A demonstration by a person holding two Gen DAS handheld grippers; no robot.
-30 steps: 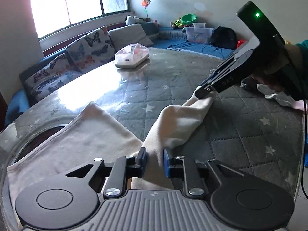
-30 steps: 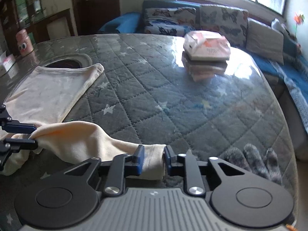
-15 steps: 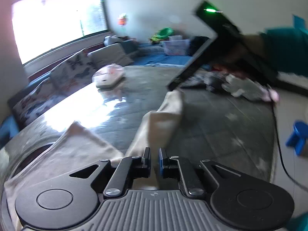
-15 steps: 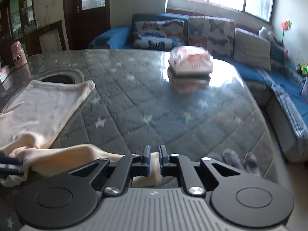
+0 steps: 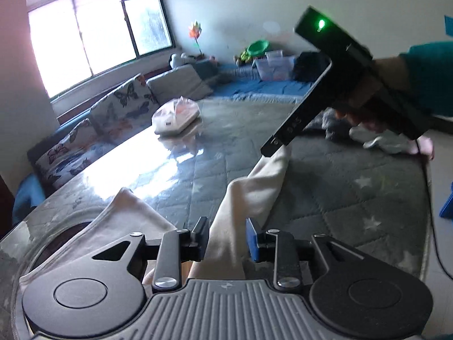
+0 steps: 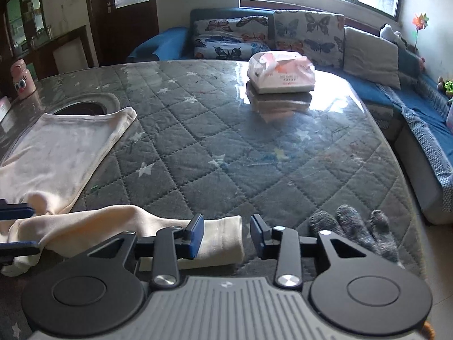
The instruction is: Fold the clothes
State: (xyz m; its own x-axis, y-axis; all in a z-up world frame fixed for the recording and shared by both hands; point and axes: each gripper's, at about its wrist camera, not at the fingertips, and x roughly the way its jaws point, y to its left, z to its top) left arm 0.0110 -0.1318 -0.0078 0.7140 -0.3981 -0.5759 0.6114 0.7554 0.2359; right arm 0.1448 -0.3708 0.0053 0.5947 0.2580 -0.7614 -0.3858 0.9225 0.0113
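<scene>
A cream garment [image 6: 59,153] lies on the quilted grey table [image 6: 254,153], its body flat at the left and one sleeve [image 6: 119,223] stretched toward me. My right gripper [image 6: 226,233] is open, the sleeve's cuff [image 6: 223,243] lying between its jaws on the table. My left gripper [image 5: 227,238] is open too, with the sleeve [image 5: 252,198] passing between its jaws. In the left wrist view the right gripper [image 5: 276,146] stands over the cuff end. The left fingers [image 6: 17,212] show at the right wrist view's left edge.
A pack of tissues [image 6: 280,72] sits mid-table toward the sofa [image 6: 283,36]. A grey glove [image 6: 354,232] lies by the near right edge. A dark round hole [image 6: 82,109] is in the table behind the garment. A pink bottle [image 6: 22,75] stands far left.
Both grippers were shut on the sleeve and lifted it; now both have opened and the sleeve lies lower, its cuff resting on the table.
</scene>
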